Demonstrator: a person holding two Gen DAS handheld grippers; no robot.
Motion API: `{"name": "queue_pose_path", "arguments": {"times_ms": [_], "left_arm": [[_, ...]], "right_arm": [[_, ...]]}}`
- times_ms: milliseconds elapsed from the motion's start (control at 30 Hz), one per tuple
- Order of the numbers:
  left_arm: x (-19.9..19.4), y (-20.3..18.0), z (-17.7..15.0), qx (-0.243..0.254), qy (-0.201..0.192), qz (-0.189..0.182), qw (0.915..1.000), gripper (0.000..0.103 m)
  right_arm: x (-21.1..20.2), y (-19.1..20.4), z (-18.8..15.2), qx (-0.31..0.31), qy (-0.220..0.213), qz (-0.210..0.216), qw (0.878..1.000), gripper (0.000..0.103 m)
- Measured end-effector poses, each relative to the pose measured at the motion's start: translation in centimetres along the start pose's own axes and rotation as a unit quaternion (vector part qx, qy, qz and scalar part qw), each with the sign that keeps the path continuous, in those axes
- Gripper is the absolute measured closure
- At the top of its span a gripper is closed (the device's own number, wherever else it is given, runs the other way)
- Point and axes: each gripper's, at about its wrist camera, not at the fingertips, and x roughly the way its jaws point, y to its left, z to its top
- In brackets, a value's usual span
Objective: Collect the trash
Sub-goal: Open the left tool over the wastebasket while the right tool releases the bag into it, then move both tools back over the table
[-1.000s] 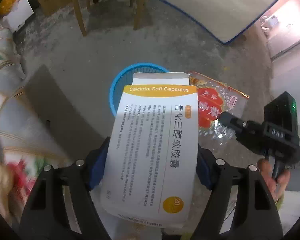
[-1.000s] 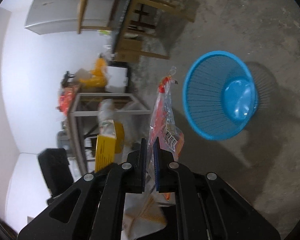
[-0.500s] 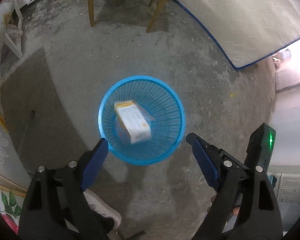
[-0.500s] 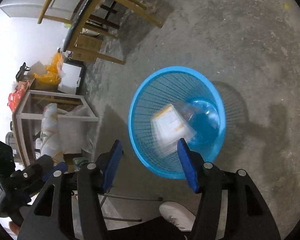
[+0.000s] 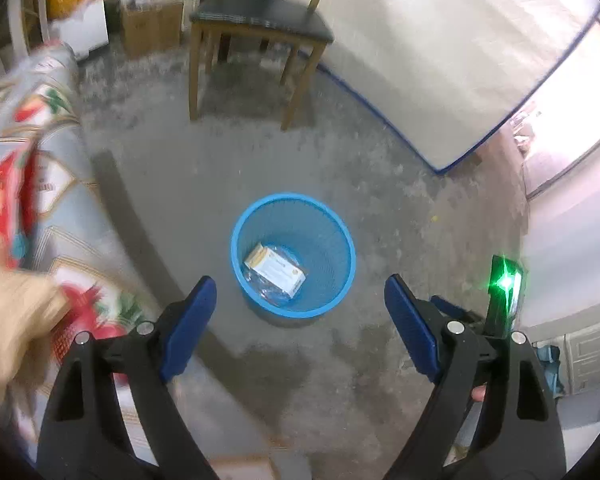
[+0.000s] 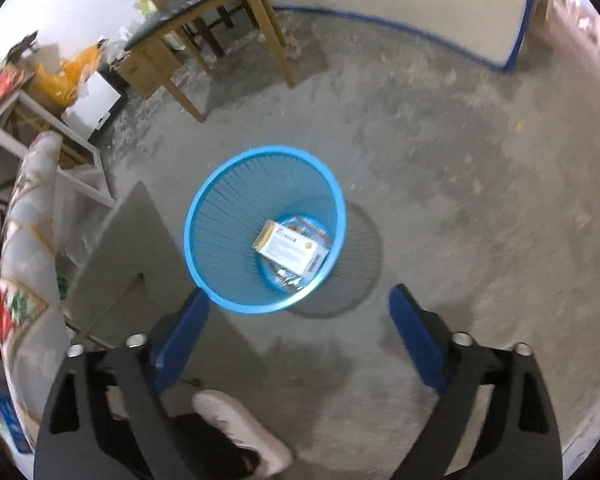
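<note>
A blue mesh waste basket (image 5: 342, 236) stands on the concrete floor; it also shows in the right wrist view (image 6: 204, 216). A white and yellow medicine box (image 5: 274, 269) lies inside it on a clear plastic snack wrapper (image 5: 266, 292); the box (image 6: 290, 247) and wrapper (image 6: 288, 276) show in the right wrist view too. My left gripper (image 5: 298, 312) is open and empty, above and nearer than the basket. My right gripper (image 6: 298, 320) is open and empty above the basket's near rim; its body (image 5: 504, 296) with a green light shows at the right of the left wrist view.
A wooden chair (image 5: 256, 24) stands beyond the basket, with a white mattress (image 5: 440, 52) leaning behind it. A flowered cloth (image 5: 24, 152) covers furniture at the left. Cardboard boxes (image 5: 148, 28) and a shelf (image 6: 40, 120) stand at far left. A shoe (image 6: 240, 436) is below the right gripper.
Both grippers opened and dropped the medicine box and the snack wrapper into the basket. Both have since pulled up and back, so the basket looks smaller.
</note>
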Motion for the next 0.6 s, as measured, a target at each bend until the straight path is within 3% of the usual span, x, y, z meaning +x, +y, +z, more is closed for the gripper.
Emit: {"name": "queue_pose_path", "arguments": {"times_ms": [133, 233, 333, 467, 600], "left_arm": [[-4.3, -0.1, -4.1, 0.024, -0.028, 0.021, 0.9991, 0.021], [-7.4, 0.8, -7.3, 0.025, -0.053, 0.027, 0.9979, 0.021], [-10.5, 3.0, -10.9, 0.012, -0.081, 0.042, 0.9957, 0.019], [-14.2, 6.9, -15.2, -0.026, -0.117, 0.095, 0.9883, 0.017], [-18.6, 12.0, -19.3, -0.086, -0.155, 0.136, 0.9747, 0.011]], "right_arm": [[-5.3, 2.9, -1.5, -0.062, -0.068, -0.048, 0.995, 0.008], [-9.2, 6.3, -2.8, -0.126, -0.12, -0.044, 0.984, 0.006], [-12.6, 11.4, -5.0, -0.203, -0.154, 0.007, 0.967, 0.006], [-13.8, 18.2, -7.8, -0.272, -0.141, 0.084, 0.948, 0.007], [-12.0, 24.8, -11.0, -0.349, -0.092, 0.112, 0.926, 0.007]]}}
